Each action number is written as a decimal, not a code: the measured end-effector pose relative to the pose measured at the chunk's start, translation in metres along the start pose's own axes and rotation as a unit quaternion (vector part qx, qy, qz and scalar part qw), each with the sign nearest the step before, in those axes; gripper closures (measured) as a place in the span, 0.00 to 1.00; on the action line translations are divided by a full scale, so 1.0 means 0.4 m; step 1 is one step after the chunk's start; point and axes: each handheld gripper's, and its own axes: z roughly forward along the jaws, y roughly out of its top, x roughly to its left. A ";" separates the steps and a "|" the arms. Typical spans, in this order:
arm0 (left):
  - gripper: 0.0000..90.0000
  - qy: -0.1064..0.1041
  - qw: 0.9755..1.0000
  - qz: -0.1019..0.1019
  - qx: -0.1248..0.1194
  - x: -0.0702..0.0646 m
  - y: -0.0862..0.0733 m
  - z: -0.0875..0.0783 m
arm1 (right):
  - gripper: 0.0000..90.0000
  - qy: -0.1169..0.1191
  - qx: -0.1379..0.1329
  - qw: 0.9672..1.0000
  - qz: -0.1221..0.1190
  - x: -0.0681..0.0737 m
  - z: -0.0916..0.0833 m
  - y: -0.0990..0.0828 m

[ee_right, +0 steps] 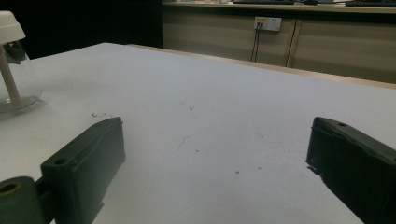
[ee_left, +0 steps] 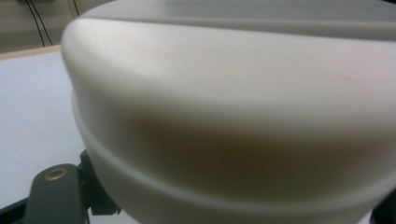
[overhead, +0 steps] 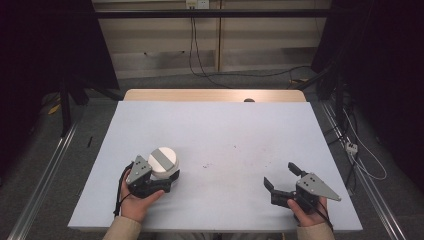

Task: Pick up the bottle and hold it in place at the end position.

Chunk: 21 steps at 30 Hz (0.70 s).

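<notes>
A round container with a white lid [overhead: 162, 160] and a clear body [ee_right: 11, 70] stands on the pale table [overhead: 225, 125] at the front left. A grey stripe runs across the lid's top. My left gripper [overhead: 168, 178] reaches in from the left, and its jaws are shut on the container below the lid. In the left gripper view the white lid [ee_left: 233, 93] looms very close, and one black finger [ee_left: 53, 196] shows at the lower left. At the front right, my right gripper [overhead: 280, 175] rests open near the table top, with nothing but bare table between its jaws [ee_right: 219, 158].
Small dark specks [overhead: 206, 164] mark the table's middle. A wooden strip [overhead: 215, 95] edges the far side. Beyond it, cables [overhead: 200, 60] hang down a wall onto the floor. Metal rails [overhead: 45, 170] run along both sides of the table.
</notes>
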 end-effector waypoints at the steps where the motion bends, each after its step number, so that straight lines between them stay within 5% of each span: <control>1: 0.20 0.000 1.000 0.003 -0.003 0.001 0.002 -0.001 | 0.04 0.000 0.000 1.000 0.000 0.000 0.000 0.000; 8: 0.21 -0.009 1.000 -0.005 -0.014 0.001 0.018 0.019 | 0.04 -0.001 -0.003 1.000 0.002 -0.002 0.002 0.002; 15: 0.21 -0.019 1.000 0.016 -0.017 -0.009 0.044 0.051 | 0.04 0.000 -0.004 1.000 0.003 -0.004 0.002 0.002; 21: 0.21 -0.028 0.999 0.013 -0.016 -0.014 0.063 0.080 | 0.04 -0.001 -0.005 1.000 0.002 -0.005 0.004 0.003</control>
